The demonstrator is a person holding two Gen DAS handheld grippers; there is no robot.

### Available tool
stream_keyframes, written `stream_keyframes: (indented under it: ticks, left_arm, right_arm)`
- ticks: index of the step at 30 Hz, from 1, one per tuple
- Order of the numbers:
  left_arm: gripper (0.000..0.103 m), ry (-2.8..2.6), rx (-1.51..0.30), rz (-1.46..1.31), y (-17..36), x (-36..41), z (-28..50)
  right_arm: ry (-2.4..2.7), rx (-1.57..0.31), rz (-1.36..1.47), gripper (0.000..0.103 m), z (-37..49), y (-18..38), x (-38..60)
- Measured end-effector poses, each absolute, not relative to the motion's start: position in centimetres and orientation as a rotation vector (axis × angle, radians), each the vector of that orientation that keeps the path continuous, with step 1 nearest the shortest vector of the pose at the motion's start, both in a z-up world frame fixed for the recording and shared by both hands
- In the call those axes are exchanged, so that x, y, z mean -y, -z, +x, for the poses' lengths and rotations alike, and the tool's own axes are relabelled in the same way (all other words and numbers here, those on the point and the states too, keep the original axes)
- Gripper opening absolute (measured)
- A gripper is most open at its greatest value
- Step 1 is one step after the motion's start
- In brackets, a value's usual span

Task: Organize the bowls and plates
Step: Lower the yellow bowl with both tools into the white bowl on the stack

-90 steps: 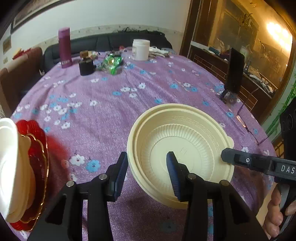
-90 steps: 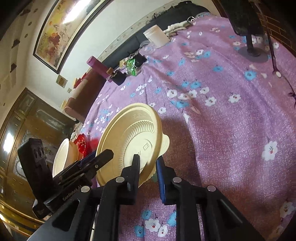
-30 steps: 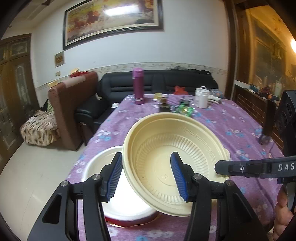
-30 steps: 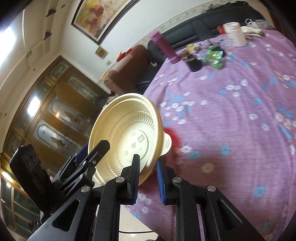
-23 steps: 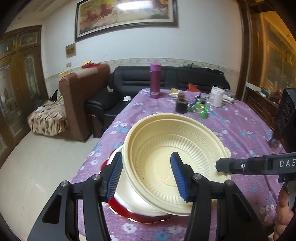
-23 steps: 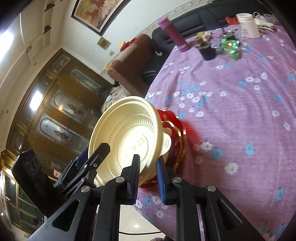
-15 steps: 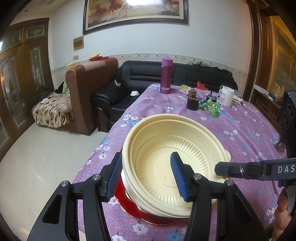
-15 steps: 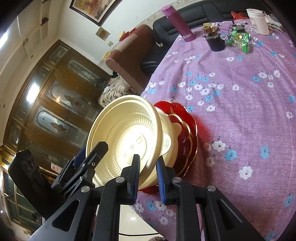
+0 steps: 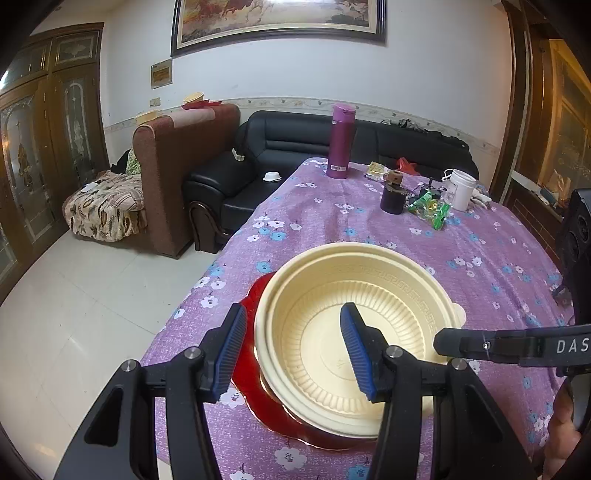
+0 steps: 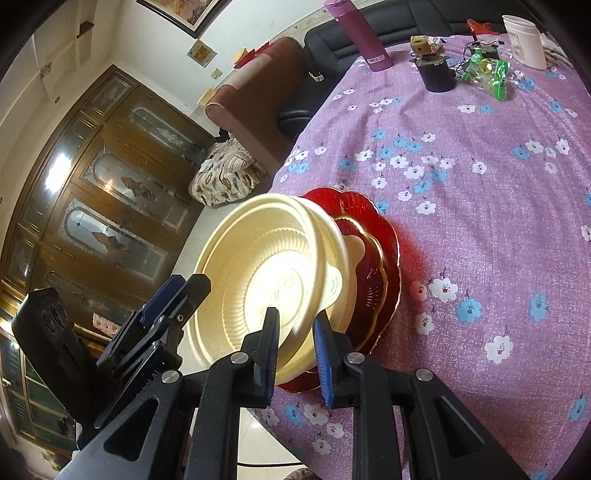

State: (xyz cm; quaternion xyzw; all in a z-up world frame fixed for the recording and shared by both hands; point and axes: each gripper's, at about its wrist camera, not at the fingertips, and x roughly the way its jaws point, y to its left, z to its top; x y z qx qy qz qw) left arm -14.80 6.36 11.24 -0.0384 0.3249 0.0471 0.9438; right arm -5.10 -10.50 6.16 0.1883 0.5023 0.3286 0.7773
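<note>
The cream bowl [image 9: 354, 332] sits nested on the red plates [image 10: 384, 236] at the surface's [image 9: 480, 258] near-left edge. Right tongs [image 10: 295, 354] pinch its rim narrowly; left tongs [image 9: 293, 350] straddle it without pressing. A crooked release may tip the stack off that edge.

Likely home living room, sofa [image 9: 332, 147], painting [image 9: 280, 18]

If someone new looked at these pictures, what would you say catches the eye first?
The cream bowl dominates, sitting on red plates near the table's edge. The left gripper straddles its near rim; the right gripper pinches its side rim. Beyond, a magenta flask stands on the purple floral tablecloth.
</note>
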Motion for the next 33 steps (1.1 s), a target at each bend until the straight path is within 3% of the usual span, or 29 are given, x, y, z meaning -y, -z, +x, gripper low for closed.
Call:
stream_keyframes:
  ticks: [3,7,20,30,33]
  left_arm:
    - [0.051,-0.097,-0.66,-0.085,-11.4,-6.6,-14.8]
    - [0.051,-0.067,-0.656,-0.126,-11.7,-7.4,-15.3]
    - [0.052,-0.097,-0.717,-0.332,-9.9,-14.9,-17.3]
    - [0.052,-0.093,-0.809,-0.337,-6.4,-14.9,-15.4]
    - [0.045,-0.102,-0.819,-0.329,-5.8,-15.1,-15.0]
  right_arm:
    - [-0.716,-1.091,0.413,0.024,-5.1,-6.2,10.6]
    - [-0.71,-1.081,0.408,0.038,-5.3,-6.2,11.3]
    - [-0.633,-1.041,0.508,0.038,-4.7,-5.0,16.7]
    - [-0.609,-1.04,0.451,0.038,-4.4,-3.6,16.3]
    - [-0.602,-1.044,0.434,0.036,-4.2,-3.0,15.9]
